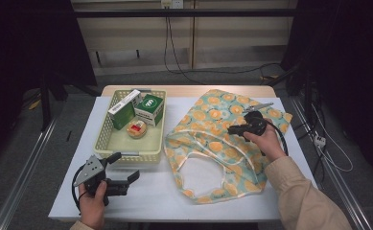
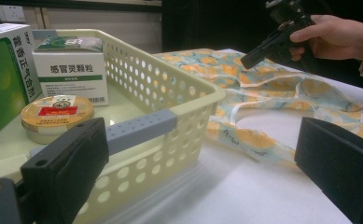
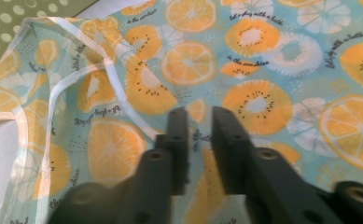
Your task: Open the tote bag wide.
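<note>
Right gripper view: the orange-print bag (image 3: 244,70) lies flat on the desk (image 1: 141,191), right gripper (image 3: 199,116) just above it, jaws slightly apart, likely to pinch fabric. Left gripper (image 2: 202,154) waits wide open beside the basket (image 2: 170,93).

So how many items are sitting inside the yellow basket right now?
3. A green box stands at the basket's far left, a white and green box is beside it at the far right, and a round tin lies in front of them. Nothing seems hidden.
</note>
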Tool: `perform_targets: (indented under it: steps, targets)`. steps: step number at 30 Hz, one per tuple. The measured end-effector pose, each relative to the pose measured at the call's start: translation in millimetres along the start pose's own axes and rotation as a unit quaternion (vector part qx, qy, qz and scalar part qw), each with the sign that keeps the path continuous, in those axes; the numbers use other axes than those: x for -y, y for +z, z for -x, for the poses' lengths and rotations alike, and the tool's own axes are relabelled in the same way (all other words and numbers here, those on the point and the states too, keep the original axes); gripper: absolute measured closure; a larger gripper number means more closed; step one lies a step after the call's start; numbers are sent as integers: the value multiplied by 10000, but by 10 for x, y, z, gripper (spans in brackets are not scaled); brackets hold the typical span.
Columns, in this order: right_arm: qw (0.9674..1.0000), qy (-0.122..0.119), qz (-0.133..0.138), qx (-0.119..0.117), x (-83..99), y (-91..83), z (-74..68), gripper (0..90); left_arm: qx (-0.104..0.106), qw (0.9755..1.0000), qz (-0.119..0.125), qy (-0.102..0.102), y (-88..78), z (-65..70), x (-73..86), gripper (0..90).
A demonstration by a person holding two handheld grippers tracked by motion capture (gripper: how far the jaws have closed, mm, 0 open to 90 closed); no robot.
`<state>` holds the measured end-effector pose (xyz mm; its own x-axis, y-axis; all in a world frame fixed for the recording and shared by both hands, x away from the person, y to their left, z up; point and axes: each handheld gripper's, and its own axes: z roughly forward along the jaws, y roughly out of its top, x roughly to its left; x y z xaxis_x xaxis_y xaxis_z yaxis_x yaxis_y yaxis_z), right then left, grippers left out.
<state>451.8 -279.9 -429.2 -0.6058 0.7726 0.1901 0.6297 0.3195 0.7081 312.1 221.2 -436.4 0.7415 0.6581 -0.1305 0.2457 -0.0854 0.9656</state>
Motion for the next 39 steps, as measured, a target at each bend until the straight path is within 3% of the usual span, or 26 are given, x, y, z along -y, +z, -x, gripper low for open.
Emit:
perform_targets:
  steps: [2,4,7,9,17,21,24,31,36,39]
  targets:
    - [9999,-121,68,55,-3,-42,-55,697,6,10000,-3,11,1,2,-1,26]
    - [9996,-233,134,114,-15,-107,-136,606,3,10000,-21,16,1,4,-3,25]
    - [9989,-385,265,69,-27,-194,-250,534,-2,10000,-8,22,0,8,-5,26]
    - [9976,-598,326,-86,-21,-248,-354,523,-8,10000,-29,22,-1,9,-5,26]
    - [9950,-845,362,-399,176,-281,-690,551,-1,10000,-36,44,5,22,-10,26]
    - [9938,-985,164,-495,303,-222,-806,626,9,10000,-38,26,12,33,-6,26]
    - [9937,-1052,44,-378,384,-171,-831,654,14,10000,-50,30,16,35,-7,26]
    - [9938,-996,-169,-461,485,-23,-822,638,16,10000,-59,48,18,39,-9,26]
    - [9896,-1295,-314,-546,540,71,-918,592,39,9999,-85,46,21,40,-5,26]
    - [9896,-1318,-283,-505,548,78,-941,607,64,9999,-73,54,29,45,-6,26]
